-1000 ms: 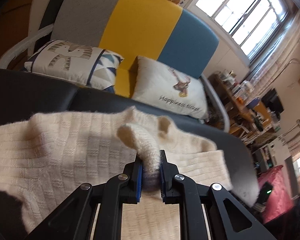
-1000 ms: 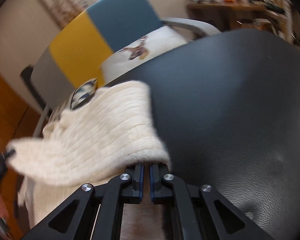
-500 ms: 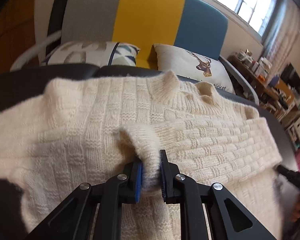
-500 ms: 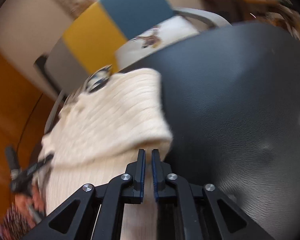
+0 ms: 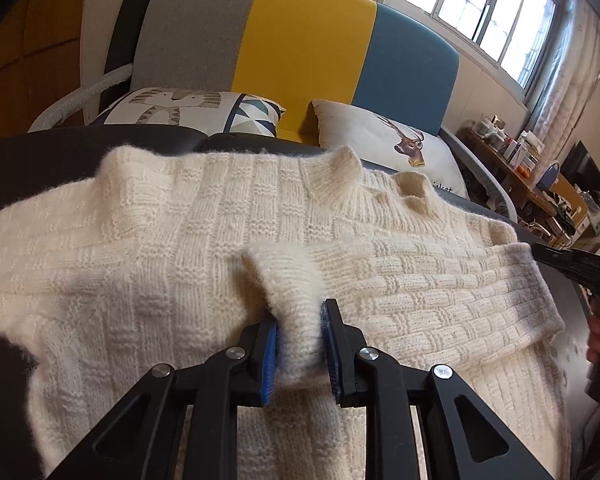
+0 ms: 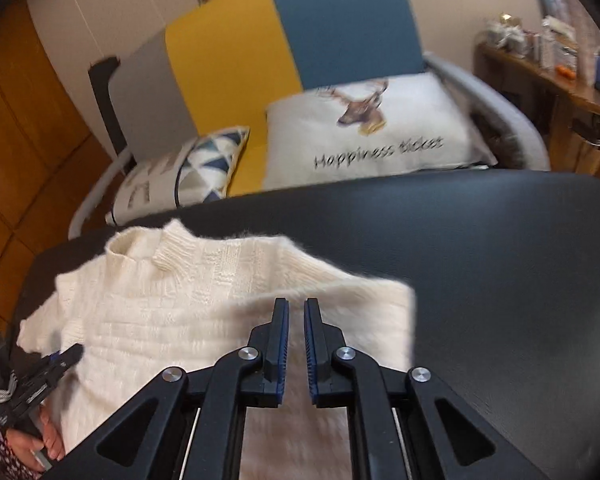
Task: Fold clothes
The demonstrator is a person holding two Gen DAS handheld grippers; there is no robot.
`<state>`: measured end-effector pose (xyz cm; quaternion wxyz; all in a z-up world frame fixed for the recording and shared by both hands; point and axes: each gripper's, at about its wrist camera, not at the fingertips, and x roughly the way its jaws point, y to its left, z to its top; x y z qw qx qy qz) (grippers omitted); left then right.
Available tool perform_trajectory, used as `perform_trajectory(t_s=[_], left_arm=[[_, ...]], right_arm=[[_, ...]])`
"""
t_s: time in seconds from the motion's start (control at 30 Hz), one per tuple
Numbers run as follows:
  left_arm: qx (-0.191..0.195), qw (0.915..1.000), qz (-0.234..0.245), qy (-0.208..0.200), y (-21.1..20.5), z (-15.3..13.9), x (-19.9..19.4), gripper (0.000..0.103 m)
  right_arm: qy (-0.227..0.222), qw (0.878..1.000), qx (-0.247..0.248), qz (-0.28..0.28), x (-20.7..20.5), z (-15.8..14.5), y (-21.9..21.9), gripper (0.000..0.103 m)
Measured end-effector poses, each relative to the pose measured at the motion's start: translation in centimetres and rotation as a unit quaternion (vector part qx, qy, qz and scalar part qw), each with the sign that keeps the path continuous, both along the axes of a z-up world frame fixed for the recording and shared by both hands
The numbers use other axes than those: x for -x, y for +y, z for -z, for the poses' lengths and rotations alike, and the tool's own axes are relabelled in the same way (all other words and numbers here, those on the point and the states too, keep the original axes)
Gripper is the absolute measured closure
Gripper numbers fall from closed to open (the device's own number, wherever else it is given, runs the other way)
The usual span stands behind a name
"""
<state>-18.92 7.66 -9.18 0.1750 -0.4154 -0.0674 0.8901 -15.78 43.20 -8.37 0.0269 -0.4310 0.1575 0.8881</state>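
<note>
Your sweater (image 6: 204, 312) lies collar toward the sofa (image 6: 284, 40), bare bench (image 6: 500, 272) on its right; left hand-held gripper (image 5: 300, 344) is opening around a cuff, right hand-held gripper (image 6: 296, 344) is nearly closed and empty.

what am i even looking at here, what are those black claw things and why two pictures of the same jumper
There is no robot here. A person holds a two-finger gripper in each hand, and a small wide-angle camera on each looks forward along its fingers, so you get one picture per hand.

In the left picture the left gripper has a fold of the cream knitted sweater between its blue pads; its jaws are opening, so it seems to be letting go.

In the right picture the right gripper is nearly closed with nothing between its pads, above the same sweater.

The sweater lies on a black padded surface. Behind it stands a grey, yellow and blue sofa with two cushions, one with a deer print.
</note>
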Motion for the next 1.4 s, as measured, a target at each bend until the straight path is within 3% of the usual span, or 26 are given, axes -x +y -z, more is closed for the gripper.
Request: perform_trajectory(t_s=[0.2, 0.33, 0.4, 0.57, 0.67, 0.8, 0.9, 1.07, 1.23, 1.4], left_arm=[[-0.013, 0.9999, -0.002, -0.002, -0.3, 0.2, -0.1, 0.081], [-0.012, 0.9999, -0.005, -0.002, -0.1, 0.1, -0.3, 0.081], [-0.016, 0.9998, -0.008, -0.004, -0.1, 0.2, -0.5, 0.080], [-0.010, 0.9999, -0.010, -0.001, 0.0, 0.2, -0.5, 0.080], [-0.014, 0.9999, -0.009, -0.002, -0.1, 0.3, -0.4, 0.080], [-0.017, 0.9998, -0.009, -0.002, -0.2, 0.3, -0.3, 0.080], [-0.021, 0.9997, -0.009, -0.003, -0.3, 0.4, -0.3, 0.080], [-0.015, 0.9999, -0.008, -0.001, -0.1, 0.4, -0.3, 0.080], [-0.021, 0.9997, -0.008, -0.003, -0.3, 0.5, -0.2, 0.080], [-0.025, 0.9996, -0.007, -0.003, -0.5, 0.4, -0.1, 0.080]], right_arm=[[-0.016, 0.999, -0.033, 0.010, 2.0, 2.1, -0.3, 0.097], [-0.023, 0.994, -0.087, 0.061, 1.3, 2.5, 1.0, 0.100], [-0.020, 0.994, -0.079, 0.079, 0.8, 3.0, 2.1, 0.100], [-0.021, 0.991, -0.119, 0.061, 1.2, 2.4, 1.2, 0.100], [0.028, 0.995, -0.085, 0.036, 0.9, 0.8, 0.4, 0.097], [0.005, 0.995, -0.097, -0.019, 2.9, 1.8, -1.7, 0.096], [-0.013, 0.995, -0.101, 0.006, 3.8, 3.2, -0.8, 0.098], [-0.005, 0.995, -0.089, 0.046, 3.8, 3.3, 0.1, 0.098], [0.069, 0.990, -0.007, 0.121, -3.0, -0.4, 3.3, 0.095], [0.058, 0.992, 0.014, 0.115, -8.2, -0.8, 3.8, 0.092]])
